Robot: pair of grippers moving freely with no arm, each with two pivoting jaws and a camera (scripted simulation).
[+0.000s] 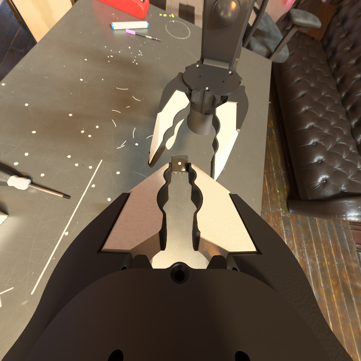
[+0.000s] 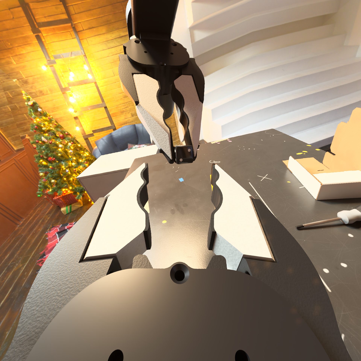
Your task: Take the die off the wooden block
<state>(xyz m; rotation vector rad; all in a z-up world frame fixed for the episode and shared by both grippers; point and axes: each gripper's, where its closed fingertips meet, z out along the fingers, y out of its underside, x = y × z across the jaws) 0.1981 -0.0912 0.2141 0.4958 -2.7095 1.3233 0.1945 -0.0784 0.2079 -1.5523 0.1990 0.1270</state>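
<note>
Now left gripper [image 1: 179, 166] jaws pinch die [image 1: 179, 163]; right gripper [image 2: 179, 166] wide open.

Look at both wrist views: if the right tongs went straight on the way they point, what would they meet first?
Most likely the left tongs, shut on the dark die, which sit just beyond the open right tongs and above the dark table. Depth is unclear, so they might pass underneath.

No readable text anywhere (only pips on the dark die [image 1: 179, 164] and chalk scribbles).
</note>
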